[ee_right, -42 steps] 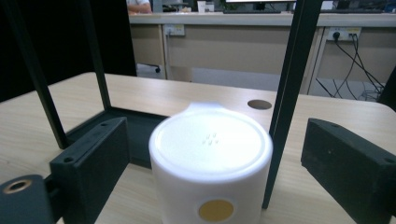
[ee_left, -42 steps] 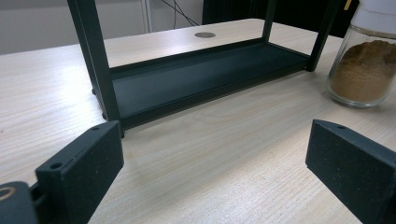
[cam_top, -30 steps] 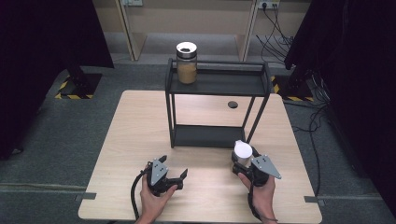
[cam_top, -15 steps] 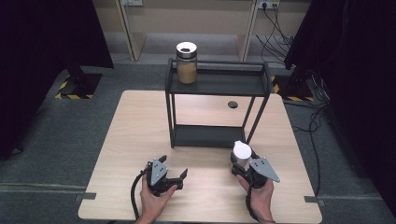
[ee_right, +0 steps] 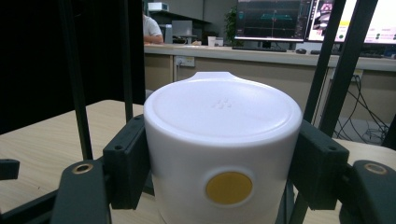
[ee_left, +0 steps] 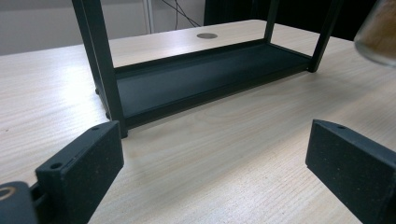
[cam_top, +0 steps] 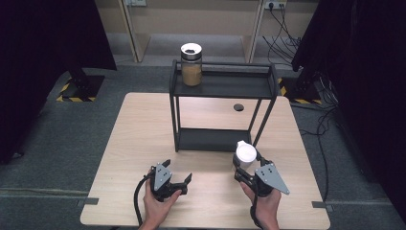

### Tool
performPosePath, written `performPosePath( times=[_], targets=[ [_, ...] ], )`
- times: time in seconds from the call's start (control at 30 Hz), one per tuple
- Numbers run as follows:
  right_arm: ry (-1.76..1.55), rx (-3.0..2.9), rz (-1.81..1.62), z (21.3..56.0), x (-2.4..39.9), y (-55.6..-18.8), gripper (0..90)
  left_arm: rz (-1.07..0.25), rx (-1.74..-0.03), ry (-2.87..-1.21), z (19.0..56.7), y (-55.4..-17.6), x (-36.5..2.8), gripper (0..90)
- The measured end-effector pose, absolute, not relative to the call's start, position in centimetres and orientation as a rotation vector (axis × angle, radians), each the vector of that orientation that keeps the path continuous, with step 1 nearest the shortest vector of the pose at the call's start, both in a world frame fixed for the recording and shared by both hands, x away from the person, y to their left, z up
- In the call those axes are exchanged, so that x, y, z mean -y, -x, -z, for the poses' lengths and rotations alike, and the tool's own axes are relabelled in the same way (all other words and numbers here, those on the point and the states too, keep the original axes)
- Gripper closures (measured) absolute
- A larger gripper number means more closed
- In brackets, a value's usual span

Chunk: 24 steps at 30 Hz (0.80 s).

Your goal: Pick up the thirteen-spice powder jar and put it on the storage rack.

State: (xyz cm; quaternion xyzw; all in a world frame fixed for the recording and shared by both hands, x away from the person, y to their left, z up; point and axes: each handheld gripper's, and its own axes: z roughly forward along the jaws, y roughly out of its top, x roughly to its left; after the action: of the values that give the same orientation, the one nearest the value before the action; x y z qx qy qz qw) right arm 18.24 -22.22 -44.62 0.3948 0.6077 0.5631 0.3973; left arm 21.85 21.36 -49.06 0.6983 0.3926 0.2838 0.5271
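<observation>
Black metal makes up the two-tier shelf rack, the landmark here. Left of its near left leg, the left gripper rests low over the wooden table, its jaws wide apart with nothing between them. On the rack's top tier, at the left end, stands a glass jar of brownish powder with a dark lid. Just in front of the rack's near right leg, the right gripper is clamped on a white-capped jar, its pads pressing the white plastic cap from both sides. That cap looks smooth and stiff, so likely slippery; the body beneath seems to be glass with powder in it, so probably moderately heavy and breakable. A grip around the cap's straight wall, below its rim, looks soundest, provided the cap sits tight.
</observation>
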Motion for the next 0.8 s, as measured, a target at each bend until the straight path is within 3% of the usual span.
performPosePath(
  times=[0.8],
  targets=[
    [-0.899,-1.391,-1.508,39.5,21.9,-18.2,30.4,-0.682,-0.937,-1.674,49.0,-21.8,-21.2,3.4]
  ],
)
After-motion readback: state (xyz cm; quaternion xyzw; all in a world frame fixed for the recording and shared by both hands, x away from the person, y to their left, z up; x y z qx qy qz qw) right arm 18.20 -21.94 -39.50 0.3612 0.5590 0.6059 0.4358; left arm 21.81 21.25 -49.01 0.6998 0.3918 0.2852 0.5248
